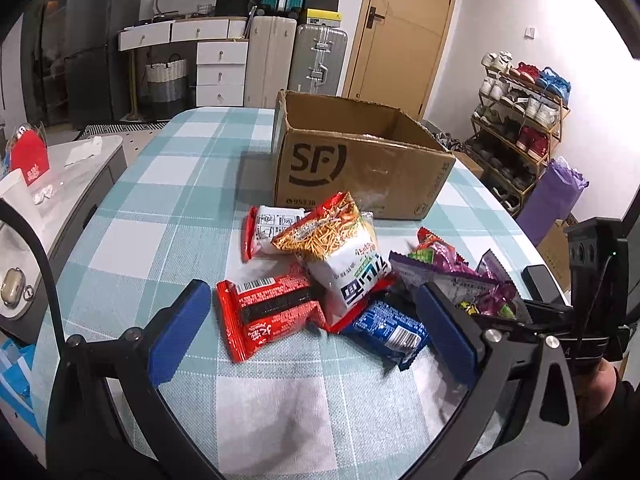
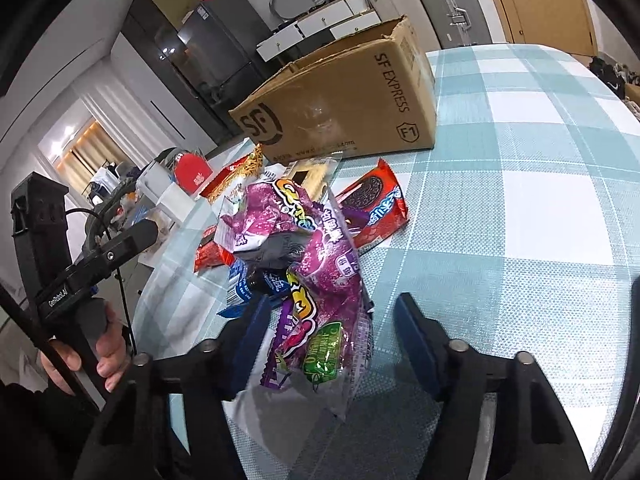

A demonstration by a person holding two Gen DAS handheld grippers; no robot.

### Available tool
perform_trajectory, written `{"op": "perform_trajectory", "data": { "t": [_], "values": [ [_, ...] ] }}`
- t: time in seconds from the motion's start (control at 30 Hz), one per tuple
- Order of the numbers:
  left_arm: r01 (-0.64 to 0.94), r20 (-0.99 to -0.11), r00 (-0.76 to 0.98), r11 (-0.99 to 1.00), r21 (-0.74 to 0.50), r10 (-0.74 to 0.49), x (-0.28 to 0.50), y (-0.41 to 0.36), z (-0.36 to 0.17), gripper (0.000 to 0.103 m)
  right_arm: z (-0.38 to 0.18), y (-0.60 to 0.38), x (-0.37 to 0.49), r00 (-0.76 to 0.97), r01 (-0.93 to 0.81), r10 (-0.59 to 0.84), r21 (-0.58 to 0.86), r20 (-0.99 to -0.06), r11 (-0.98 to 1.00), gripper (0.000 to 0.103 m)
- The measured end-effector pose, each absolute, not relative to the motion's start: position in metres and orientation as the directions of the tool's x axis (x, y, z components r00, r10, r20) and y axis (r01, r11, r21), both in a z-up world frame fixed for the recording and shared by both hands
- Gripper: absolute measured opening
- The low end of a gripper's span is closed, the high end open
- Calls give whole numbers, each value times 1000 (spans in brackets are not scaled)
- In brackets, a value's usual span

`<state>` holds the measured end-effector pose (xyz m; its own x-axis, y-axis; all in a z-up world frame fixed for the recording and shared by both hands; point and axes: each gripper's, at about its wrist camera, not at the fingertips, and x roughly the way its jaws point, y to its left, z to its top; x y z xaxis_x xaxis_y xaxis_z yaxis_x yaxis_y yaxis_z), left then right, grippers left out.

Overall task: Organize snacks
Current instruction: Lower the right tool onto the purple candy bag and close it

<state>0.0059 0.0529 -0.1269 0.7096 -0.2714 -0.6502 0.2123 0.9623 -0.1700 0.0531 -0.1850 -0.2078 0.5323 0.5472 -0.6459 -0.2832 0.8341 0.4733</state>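
The snacks lie in a loose heap on the checked tablecloth, just in front of the open cardboard box, which stands at the far middle of the table.

In the left wrist view, a red biscuit pack lies at the near left of the heap. A white bag with blue lettering leans over it. A noodle-snack bag tops the pile, with a red-edged white pack behind. A blue biscuit pack sits near right.

The left gripper hovers over the near edge of the heap, its blue pads wide apart and touching nothing; the red and blue packs lie between them.

In the right wrist view, the purple candy bag lies crumpled at the near side of the heap, its lower end between the arms of the right gripper. The jaws stand partly apart. The left pad is at the bag's edge; the right pad is clear of it. A red Oreo pack lies beyond, near the box.
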Motion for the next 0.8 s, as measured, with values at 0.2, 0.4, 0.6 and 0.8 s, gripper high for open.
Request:
{"op": "perform_trajectory", "data": {
  "t": [0.2,0.4,0.6,0.8],
  "values": [
    [214,-656,703,962,-171,-273,0,53,-127,102,-209,-183,53,534,-286,547,471,-645,835,44],
    [210,-669,694,964,-164,-266,-1,52,-131,102,-209,-181,50,537,-307,553,463,-637,831,32],
    [206,-674,691,965,-160,-259,-6,56,-132,102,-208,-180,49,551,-308,550,460,-628,833,30],
    [186,-683,693,973,-137,-229,0,68,-133,102,-207,-183,47,534,-327,593,500,-602,802,30]
  ]
}}
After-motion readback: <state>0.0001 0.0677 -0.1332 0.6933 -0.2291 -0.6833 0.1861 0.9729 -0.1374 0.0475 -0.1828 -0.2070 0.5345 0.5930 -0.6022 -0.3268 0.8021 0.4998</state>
